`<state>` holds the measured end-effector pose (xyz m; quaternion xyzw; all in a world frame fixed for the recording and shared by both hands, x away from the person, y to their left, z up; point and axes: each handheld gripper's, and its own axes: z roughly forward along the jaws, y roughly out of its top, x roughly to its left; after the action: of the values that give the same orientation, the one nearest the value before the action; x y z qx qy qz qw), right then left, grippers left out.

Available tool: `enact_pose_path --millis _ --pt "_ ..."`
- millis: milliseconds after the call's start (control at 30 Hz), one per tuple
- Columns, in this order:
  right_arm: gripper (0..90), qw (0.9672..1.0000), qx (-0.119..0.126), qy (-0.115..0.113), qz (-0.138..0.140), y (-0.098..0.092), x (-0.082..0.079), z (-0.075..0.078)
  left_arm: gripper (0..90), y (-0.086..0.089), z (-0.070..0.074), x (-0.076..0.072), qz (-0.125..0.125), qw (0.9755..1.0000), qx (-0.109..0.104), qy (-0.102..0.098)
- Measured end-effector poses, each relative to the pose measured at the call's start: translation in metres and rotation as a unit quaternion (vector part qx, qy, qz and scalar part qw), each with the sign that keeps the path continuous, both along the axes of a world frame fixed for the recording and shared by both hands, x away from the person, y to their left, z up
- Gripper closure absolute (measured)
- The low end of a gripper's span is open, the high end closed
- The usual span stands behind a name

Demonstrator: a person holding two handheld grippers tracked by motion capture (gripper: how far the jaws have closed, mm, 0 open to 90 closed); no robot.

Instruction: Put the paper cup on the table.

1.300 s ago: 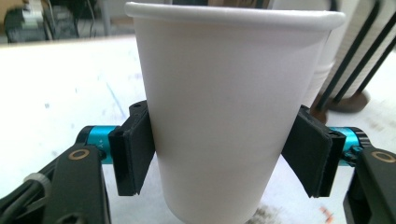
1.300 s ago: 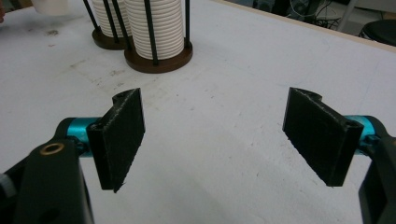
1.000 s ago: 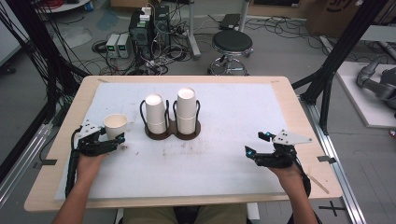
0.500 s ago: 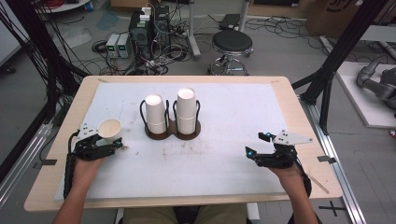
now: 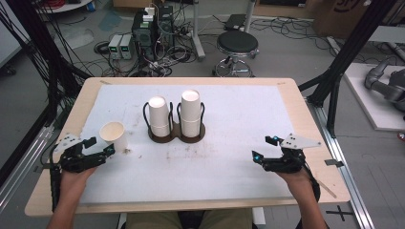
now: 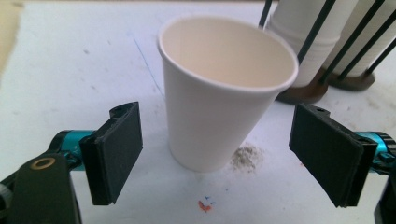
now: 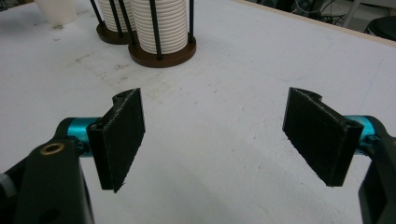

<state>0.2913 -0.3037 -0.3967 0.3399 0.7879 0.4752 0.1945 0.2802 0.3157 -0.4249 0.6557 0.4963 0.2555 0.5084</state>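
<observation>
Paper cup (image 6: 219, 93), plain white, tapered and unprinted, stands upright at centre frame in the left gripper view, between the left gripper's (image 6: 219, 156) flat black pads, whose jaws have just been opening and clear its sides. Right gripper (image 7: 215, 140) gapes empty. Beyond, ribbed cup stacks (image 5: 174, 114) fill a wire-posted holder (image 5: 176, 133).

plain white paper cup (image 6: 219, 98), creamy inside; white cup stacks (image 5: 175, 114) on a dark brown stand (image 5: 175, 135); white table cover (image 5: 229, 157) with greyish smudges
</observation>
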Motion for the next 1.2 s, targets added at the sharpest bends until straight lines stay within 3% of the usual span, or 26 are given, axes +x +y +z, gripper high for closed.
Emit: enact_pose_path --millis 67,200,367,467,633,800,967,1200 --pt "21.7 1.0000 0.001 -0.001 -0.001 0.000 0.000 0.000 17.4 0.003 0.007 -0.005 0.006 0.9994 -0.018 -0.028" --pt "21.7 1.0000 0.000 0.001 -0.002 -0.001 0.001 -0.001 17.2 0.002 0.024 -0.012 0.005 0.9957 -0.047 -0.080" --pt "21.7 0.9999 0.007 0.005 -0.010 -0.004 0.001 -0.002 17.2 -0.015 0.039 -0.016 -0.042 0.9888 -0.067 -0.126" --pt "21.7 0.9998 0.008 0.003 -0.015 -0.006 0.001 -0.003 16.7 -0.031 0.042 -0.015 -0.078 0.9839 -0.076 -0.142" --pt "21.7 0.9997 0.012 0.001 -0.021 -0.007 0.000 -0.004 16.7 -0.063 0.035 -0.008 -0.124 0.9816 -0.060 -0.132" --pt "21.7 0.9997 0.017 0.000 -0.020 -0.006 -0.003 -0.005 16.8 -0.084 0.032 -0.003 -0.151 0.9792 -0.051 -0.126" --pt "21.7 0.9993 0.026 0.002 -0.027 -0.009 -0.006 -0.005 17.0 -0.096 0.031 -0.001 -0.167 0.9770 -0.046 -0.124" --pt "21.7 0.9991 0.026 -0.004 -0.034 -0.010 -0.011 -0.003 17.1 -0.098 0.021 -0.001 -0.173 0.9769 -0.056 -0.113"
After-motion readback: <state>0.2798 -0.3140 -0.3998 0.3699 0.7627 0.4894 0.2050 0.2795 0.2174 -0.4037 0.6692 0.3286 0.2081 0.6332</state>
